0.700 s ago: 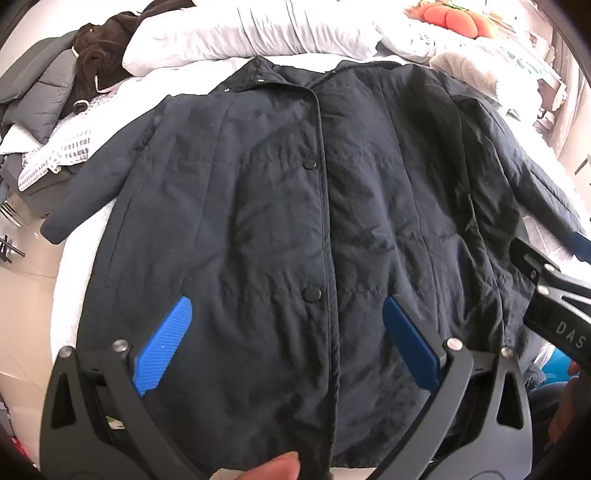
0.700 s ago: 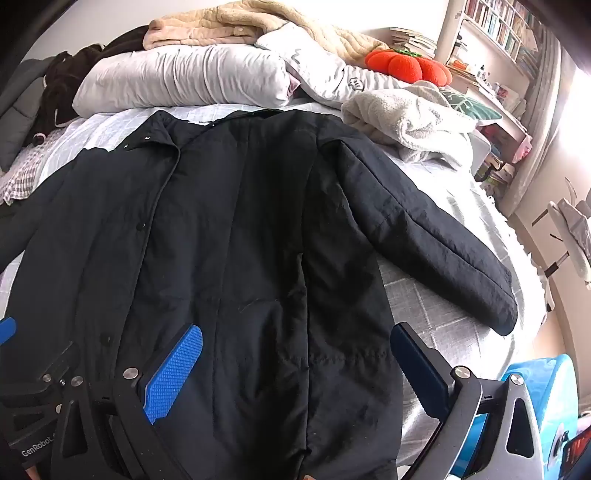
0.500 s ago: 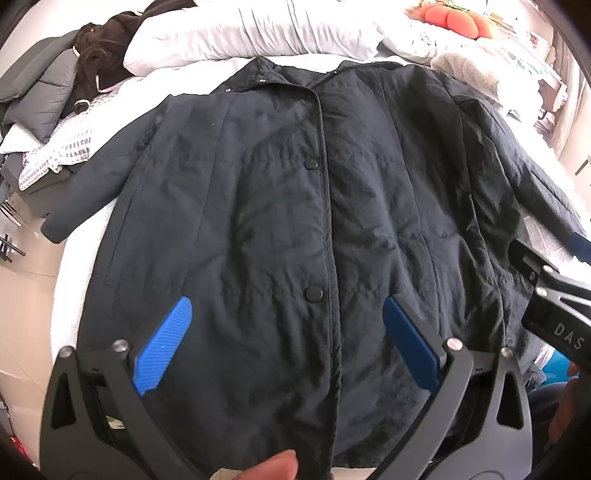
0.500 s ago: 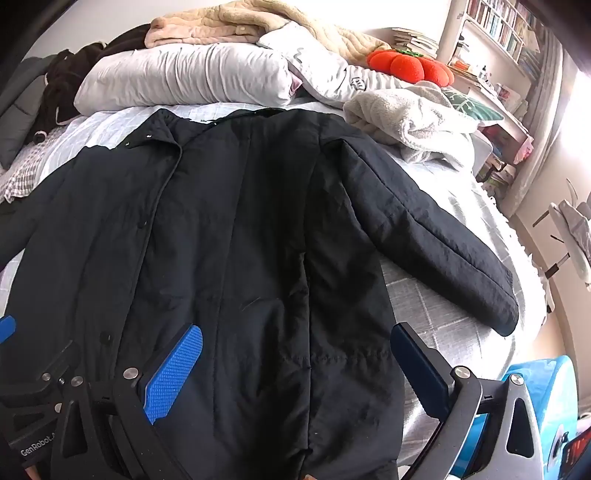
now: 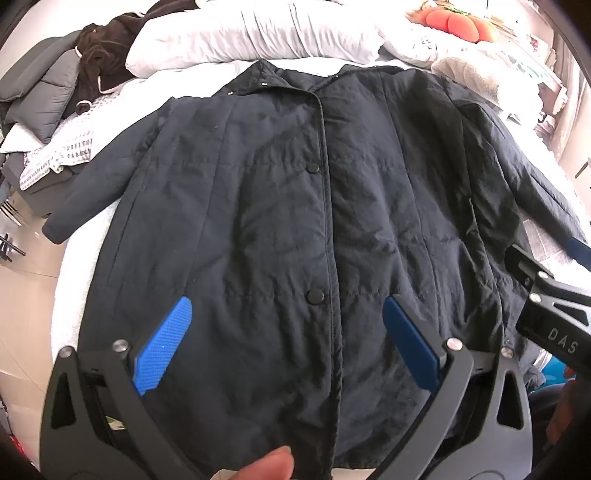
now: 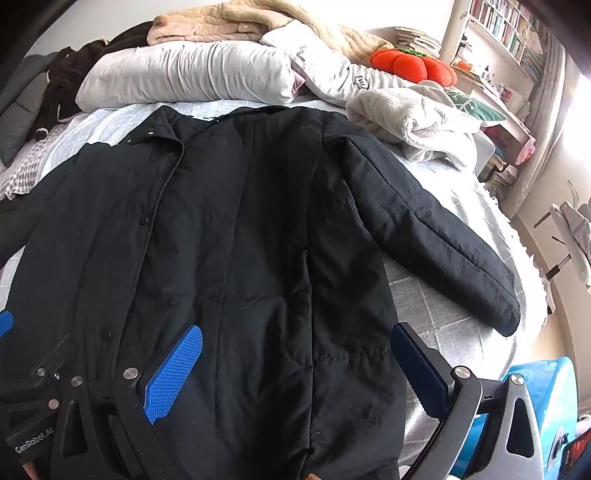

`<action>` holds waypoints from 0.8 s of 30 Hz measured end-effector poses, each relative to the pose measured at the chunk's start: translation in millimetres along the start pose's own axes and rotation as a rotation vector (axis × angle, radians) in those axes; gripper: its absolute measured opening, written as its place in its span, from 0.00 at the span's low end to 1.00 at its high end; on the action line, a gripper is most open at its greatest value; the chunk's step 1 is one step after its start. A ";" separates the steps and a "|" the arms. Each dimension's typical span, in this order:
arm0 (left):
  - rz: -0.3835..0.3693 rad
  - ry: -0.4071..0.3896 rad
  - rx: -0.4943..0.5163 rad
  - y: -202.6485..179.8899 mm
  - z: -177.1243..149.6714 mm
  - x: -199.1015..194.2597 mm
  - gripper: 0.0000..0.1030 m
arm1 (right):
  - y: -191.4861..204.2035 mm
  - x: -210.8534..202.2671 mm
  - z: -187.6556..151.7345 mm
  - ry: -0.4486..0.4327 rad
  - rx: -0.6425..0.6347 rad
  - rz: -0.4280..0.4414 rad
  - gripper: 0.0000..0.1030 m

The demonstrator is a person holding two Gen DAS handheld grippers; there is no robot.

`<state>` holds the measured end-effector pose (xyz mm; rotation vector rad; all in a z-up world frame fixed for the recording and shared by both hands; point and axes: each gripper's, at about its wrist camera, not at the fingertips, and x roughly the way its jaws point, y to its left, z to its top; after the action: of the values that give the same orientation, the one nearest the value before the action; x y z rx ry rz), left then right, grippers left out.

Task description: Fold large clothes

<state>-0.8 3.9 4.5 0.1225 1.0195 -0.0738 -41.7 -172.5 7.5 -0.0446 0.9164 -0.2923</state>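
Observation:
A large dark quilted coat (image 5: pixel 280 206) lies spread flat, front up and snapped shut, on a bed, collar at the far end; it also shows in the right wrist view (image 6: pixel 236 240). Its sleeves stretch out to both sides: one sleeve (image 5: pixel 99 184) at the left, the other sleeve (image 6: pixel 432 236) at the right. My left gripper (image 5: pixel 286 314) is open and empty above the coat's lower front. My right gripper (image 6: pixel 295 343) is open and empty above the coat's lower right side. The right gripper's body (image 5: pixel 550 325) shows at the right edge of the left view.
The bed sheet (image 6: pixel 436 306) is light with a grid pattern. White pillows (image 6: pixel 188 77), a beige blanket (image 6: pixel 236 18), a grey fleece (image 6: pixel 410 114) and an orange pumpkin cushion (image 6: pixel 413 66) lie at the head. Dark clothes (image 5: pixel 92 62) are heaped at the left. A blue bin (image 6: pixel 554 406) stands by the bed's right side.
Almost nothing: both grippers stay open above the coat's hem, with only a very slight shift of view.

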 end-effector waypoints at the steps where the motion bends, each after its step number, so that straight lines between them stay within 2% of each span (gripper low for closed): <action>1: 0.000 0.000 -0.001 0.0 0.0 0.0 1.00 | -0.2 0.0 -0.3 0.000 0.000 0.001 1.00; 24: 0.001 -0.002 0.001 0.4 0.0 -0.6 1.00 | 4.2 3.7 -2.6 0.006 -0.013 -0.002 1.00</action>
<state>-1.0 4.3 5.0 0.1237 1.0176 -0.0737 -40.6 -169.2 2.3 -0.0565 0.9242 -0.2880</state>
